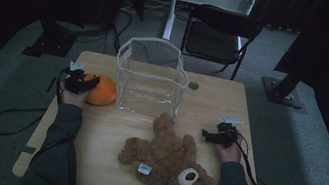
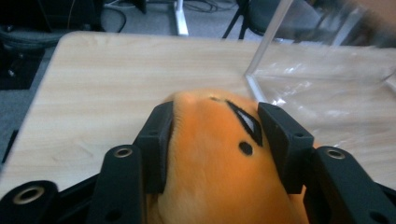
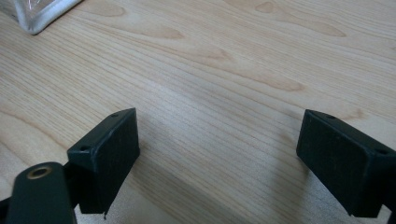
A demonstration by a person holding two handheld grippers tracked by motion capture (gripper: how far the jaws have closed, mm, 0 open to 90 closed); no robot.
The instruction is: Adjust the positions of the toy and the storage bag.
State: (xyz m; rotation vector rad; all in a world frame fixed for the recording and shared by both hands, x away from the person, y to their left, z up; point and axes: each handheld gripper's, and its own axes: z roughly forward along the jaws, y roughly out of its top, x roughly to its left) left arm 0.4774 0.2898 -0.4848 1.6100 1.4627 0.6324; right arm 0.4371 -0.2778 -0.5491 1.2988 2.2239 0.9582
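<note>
Orange plush (image 2: 219,163) sits clamped in left fingers (image 2: 156,144), eye visible; right fingers (image 3: 109,154) apart.

My high view is dim and murky, the far room nearly black. Both gripper views are much brighter, with even light. The clear bag (image 2: 327,56) smears with blur and glare at the far right. Soft shadows lie under the right gripper (image 3: 219,158).
</note>
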